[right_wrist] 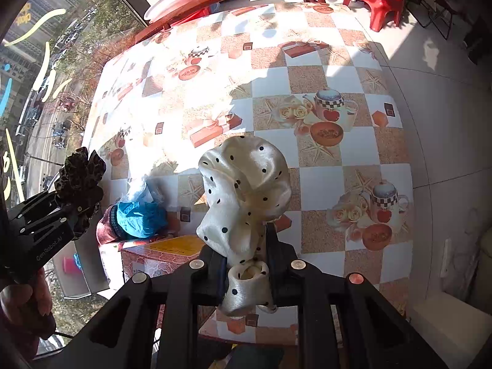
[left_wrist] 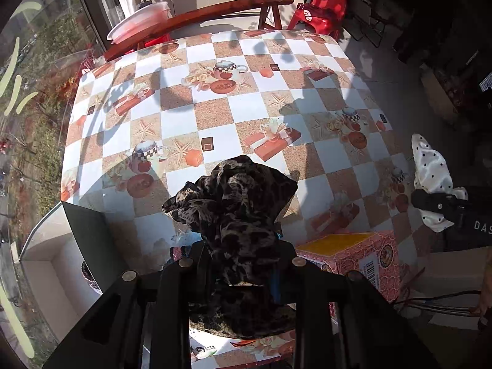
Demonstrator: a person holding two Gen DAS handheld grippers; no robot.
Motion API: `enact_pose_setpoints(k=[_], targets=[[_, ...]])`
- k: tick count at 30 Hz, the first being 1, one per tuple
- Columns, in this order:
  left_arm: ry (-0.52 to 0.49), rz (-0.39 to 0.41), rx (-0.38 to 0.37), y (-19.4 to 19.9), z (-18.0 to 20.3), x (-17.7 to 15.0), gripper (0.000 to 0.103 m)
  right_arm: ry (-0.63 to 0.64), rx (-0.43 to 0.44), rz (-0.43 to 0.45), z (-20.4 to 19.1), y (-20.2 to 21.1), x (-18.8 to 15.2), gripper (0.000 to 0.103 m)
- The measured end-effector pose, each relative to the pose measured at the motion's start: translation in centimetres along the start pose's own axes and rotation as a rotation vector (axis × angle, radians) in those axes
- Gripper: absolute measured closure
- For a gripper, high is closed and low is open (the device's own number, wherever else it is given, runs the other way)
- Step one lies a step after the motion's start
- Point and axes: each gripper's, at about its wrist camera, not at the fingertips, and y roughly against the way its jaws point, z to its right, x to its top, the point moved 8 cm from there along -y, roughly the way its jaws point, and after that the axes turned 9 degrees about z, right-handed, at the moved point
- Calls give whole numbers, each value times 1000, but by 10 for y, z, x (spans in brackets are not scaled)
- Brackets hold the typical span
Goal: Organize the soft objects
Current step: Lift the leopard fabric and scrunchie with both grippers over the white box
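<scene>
My left gripper [left_wrist: 240, 246] is shut on a dark leopard-print scrunchie [left_wrist: 233, 203] and holds it above the near edge of the table; it also shows in the right wrist view [right_wrist: 81, 181]. My right gripper [right_wrist: 246, 246] is shut on a cream satin scrunchie with black dots [right_wrist: 246, 187], held above the table; it shows at the right of the left wrist view [left_wrist: 430, 172]. A blue scrunchie [right_wrist: 140, 215] and a dark red soft item [right_wrist: 104, 230] lie at the table's near left edge.
A pink patterned cardboard box [left_wrist: 353, 255] with a yellow top stands at the table's near edge, also in the right wrist view [right_wrist: 166, 252]. The checkered tablecloth [left_wrist: 215, 113] covers the table. A wooden chair back [left_wrist: 200, 15], a red stool [left_wrist: 323, 9] and a window lie beyond.
</scene>
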Motion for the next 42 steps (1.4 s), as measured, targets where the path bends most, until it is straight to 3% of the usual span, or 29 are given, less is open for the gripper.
enact_pose_setpoints(k=[9,19,31,42], targets=[[59,22,46,54,-54,-58,74,86,78,32,-94,20,-12,81],[167,82,110,81,-107,-81,74,270,142,-17,-192,1,-29,81],[297,130,164,100,-156,-106,74,438,155,-43,-254,-7,-40,81],[430,123,236,109,-195,-142,74,566,194,-68,-301,-16,-52,81]])
